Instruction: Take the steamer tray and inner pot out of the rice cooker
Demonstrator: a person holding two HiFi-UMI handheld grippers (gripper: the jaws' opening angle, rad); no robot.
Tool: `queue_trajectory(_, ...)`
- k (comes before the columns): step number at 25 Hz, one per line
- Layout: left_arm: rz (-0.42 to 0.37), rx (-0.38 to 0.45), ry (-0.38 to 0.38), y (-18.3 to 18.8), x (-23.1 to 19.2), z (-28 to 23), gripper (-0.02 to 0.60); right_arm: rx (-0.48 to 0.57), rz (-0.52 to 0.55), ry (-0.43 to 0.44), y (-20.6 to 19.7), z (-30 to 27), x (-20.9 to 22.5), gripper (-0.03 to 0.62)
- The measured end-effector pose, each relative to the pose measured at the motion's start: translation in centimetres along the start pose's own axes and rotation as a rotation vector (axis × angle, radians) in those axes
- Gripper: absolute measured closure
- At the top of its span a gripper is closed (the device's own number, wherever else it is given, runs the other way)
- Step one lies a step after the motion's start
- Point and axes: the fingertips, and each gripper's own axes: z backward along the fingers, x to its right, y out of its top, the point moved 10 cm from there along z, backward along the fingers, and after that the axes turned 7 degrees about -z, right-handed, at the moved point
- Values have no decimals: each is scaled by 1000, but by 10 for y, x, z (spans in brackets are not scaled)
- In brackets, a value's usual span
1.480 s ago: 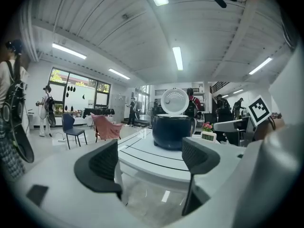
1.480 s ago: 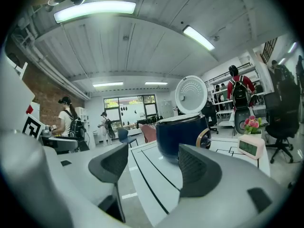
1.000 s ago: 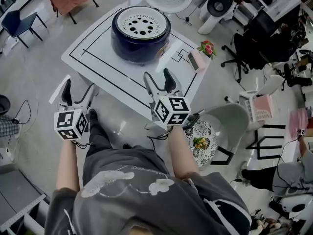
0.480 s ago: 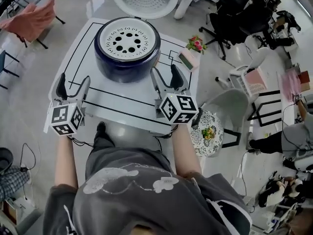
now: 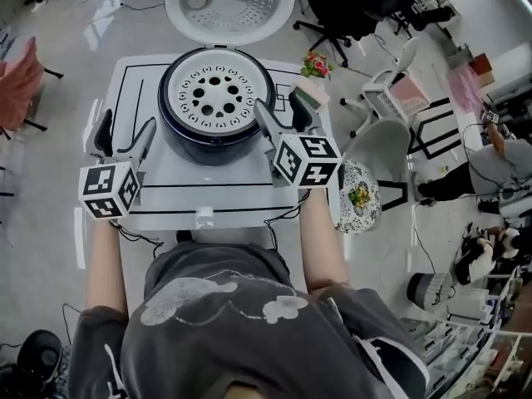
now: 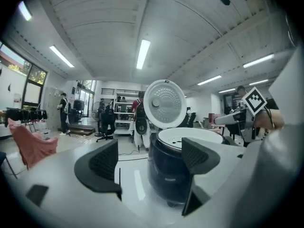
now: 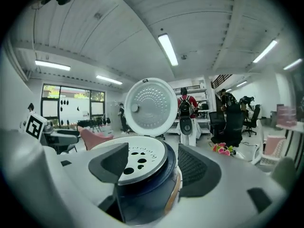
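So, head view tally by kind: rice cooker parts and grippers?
Rice cooker body: 1
Open lid: 1
Steamer tray: 1
Grippers: 2, the left gripper and the right gripper, both open
Total: 5

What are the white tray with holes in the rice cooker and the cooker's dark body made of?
Steamer tray: probably plastic, with a matte white finish and no metallic glint around its round holes. Rice cooker body: glossy dark blue with soft highlights, so it could be plastic or painted metal; the pictures cannot settle which.
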Motion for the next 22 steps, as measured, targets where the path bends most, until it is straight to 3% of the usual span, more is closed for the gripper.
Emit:
queue_trajectory(9, -26, 33, -167, 7, -36, -53, 170, -144, 121, -140, 11, -45, -6, 276)
queue_trajectory(16, -22, 41, -245, 6, -27, -84, 170, -319, 205, -127, 4, -73, 4, 278)
queue_trajectory(22, -14, 33, -235, 4, -24, -97, 170, -440, 317, -109, 2, -100, 13, 283)
